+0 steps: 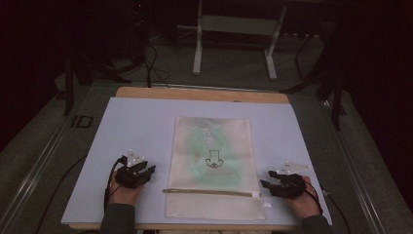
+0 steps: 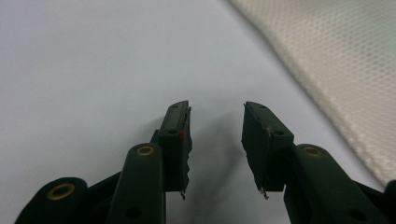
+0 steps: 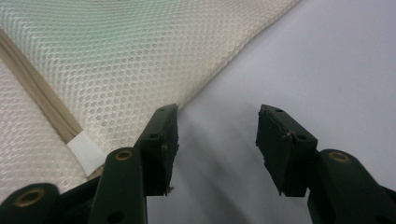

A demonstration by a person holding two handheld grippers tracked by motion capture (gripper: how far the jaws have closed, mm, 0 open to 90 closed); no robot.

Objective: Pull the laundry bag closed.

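With both the left gripper (image 1: 149, 170) and right gripper (image 1: 263, 184) released, the mesh bag (image 1: 213, 161) at 12 o'clock could be bunched if only loose fabric is pinched.

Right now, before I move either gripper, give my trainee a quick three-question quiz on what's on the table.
1. True or false: the left gripper is shut on the mesh bag.
2. Multiple choice: where does the bag's zipper run? A) along the far edge; B) across the bag near the person's end; C) down the side by the left gripper.
3. Fill in: the white tab at the zipper's end lies on the side of the ____ gripper.

Key
1. False: its jaws stand open over the bare mat, the bag off to one side.
2. B.
3. Right: the right gripper, also open, sits beside that corner.
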